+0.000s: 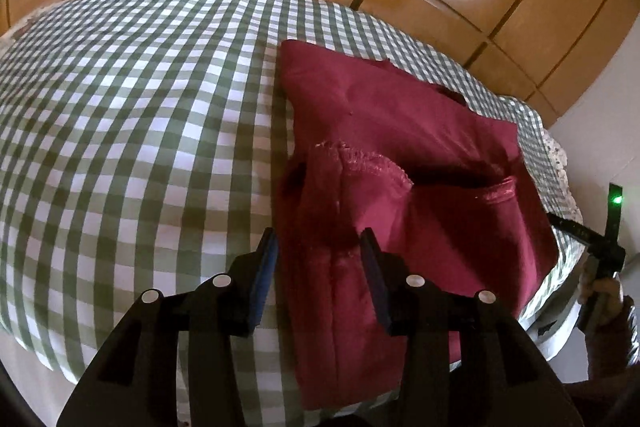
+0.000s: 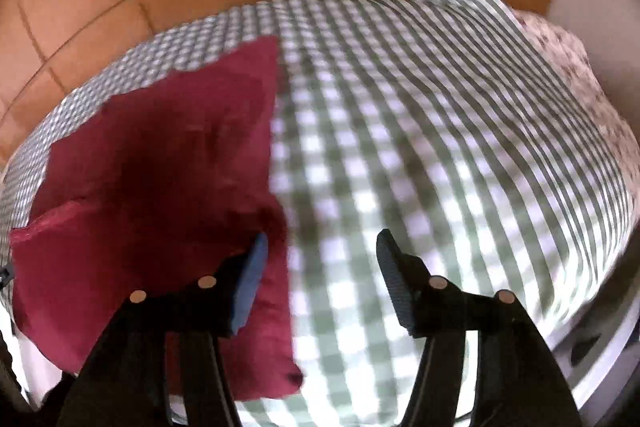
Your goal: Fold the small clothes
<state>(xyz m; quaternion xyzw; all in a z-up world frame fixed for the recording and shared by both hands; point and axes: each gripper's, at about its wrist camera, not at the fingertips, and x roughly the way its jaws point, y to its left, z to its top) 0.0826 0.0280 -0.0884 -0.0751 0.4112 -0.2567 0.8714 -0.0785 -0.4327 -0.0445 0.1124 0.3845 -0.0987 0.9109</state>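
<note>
Right wrist view smeared with motion blur: checked cloth [image 2: 420, 147] and red garment [image 2: 160, 155] soft-edged. Garment's near edge hidden behind gripper bodies in both views. Right gripper [image 1: 600, 247] cut off at frame edge, jaws unreadable there. Possibly a floral fabric [image 2: 580, 87], too blurred.

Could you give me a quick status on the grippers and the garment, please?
Left gripper open over the red garment. Right gripper open, nothing gripped. Garment partly folded on the checked cloth. Nothing in the way.
</note>
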